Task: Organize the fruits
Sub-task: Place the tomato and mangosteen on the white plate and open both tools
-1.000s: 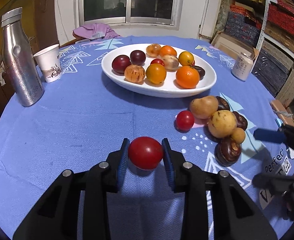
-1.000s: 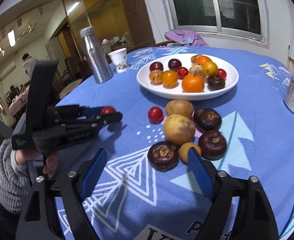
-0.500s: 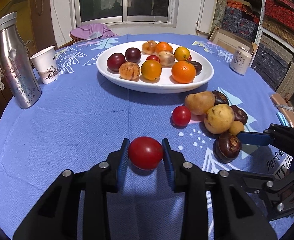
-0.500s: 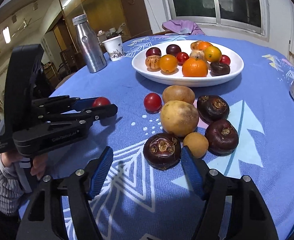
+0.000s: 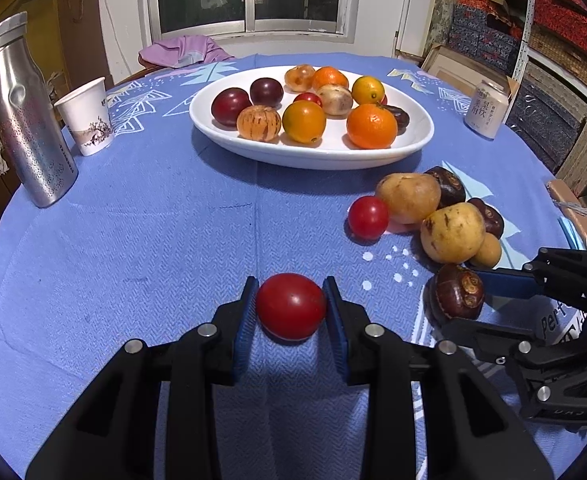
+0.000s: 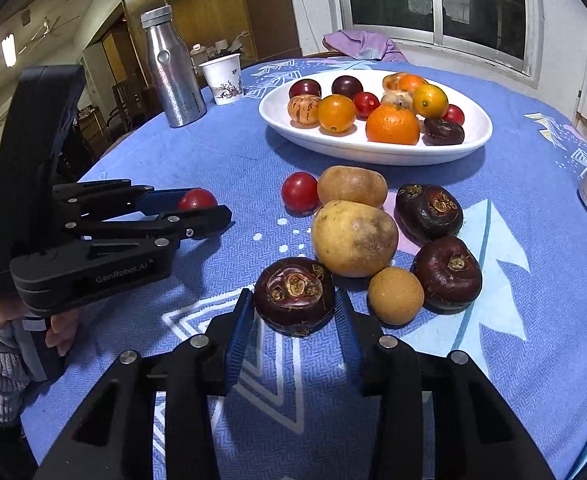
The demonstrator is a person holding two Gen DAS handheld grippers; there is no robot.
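A white oval dish (image 5: pixel 313 152) of mixed fruit sits on the blue tablecloth (image 5: pixel 133 240). Nearer than the dish, the left gripper (image 5: pixel 291 304) is clamped on a red tomato (image 5: pixel 291 306). Right of it, the right gripper (image 6: pixel 293 312) is closing around a dark water chestnut (image 6: pixel 293 294), pads meeting its sides.

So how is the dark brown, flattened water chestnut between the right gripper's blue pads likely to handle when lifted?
The dark brown, flattened water chestnut looks hard-skinned and stiff, so it probably won't dent as the right gripper closes its jaws on it. Its squat shape with a flat top suggests that it sits steady rather than rolling. The glossy skin may slip somewhat against the blue pads.
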